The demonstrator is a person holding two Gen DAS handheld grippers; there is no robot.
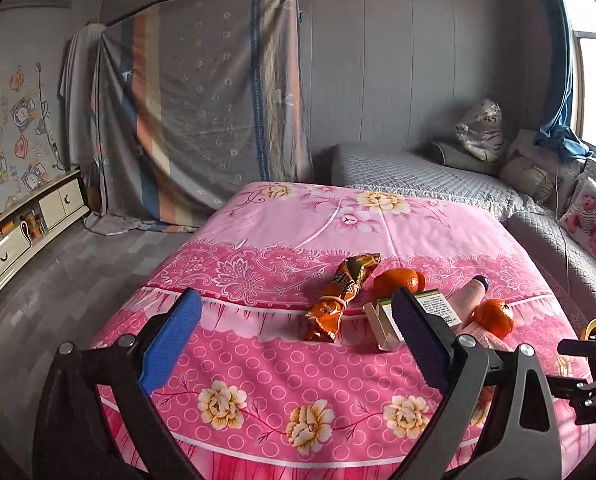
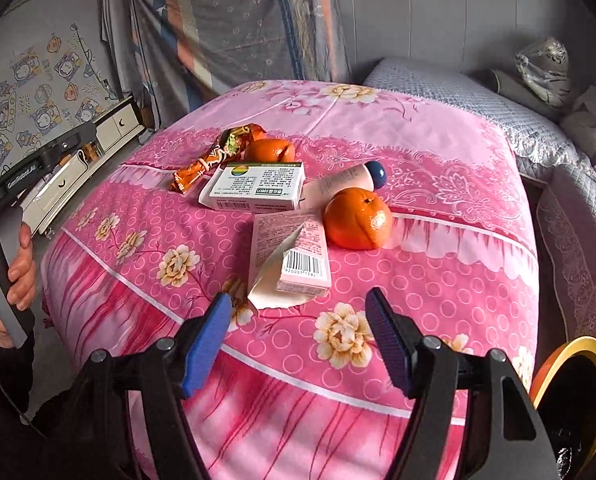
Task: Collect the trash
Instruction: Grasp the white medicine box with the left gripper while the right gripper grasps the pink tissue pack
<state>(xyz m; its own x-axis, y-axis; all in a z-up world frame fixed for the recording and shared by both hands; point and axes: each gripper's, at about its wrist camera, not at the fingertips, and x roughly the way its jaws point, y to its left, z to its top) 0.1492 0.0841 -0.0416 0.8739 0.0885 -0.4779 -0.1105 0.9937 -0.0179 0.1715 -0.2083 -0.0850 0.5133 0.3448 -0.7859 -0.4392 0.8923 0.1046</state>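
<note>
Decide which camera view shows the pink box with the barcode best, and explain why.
The right wrist view: the pink box lies whole, torn flap and barcode visible. In the left wrist view only a sliver shows behind the left gripper's fingers.

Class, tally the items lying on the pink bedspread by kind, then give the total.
Oranges: 2
Cardboard boxes: 2, white and pink
Orange snack wrapper: 1
Pink tube: 1
Total: 6
</note>
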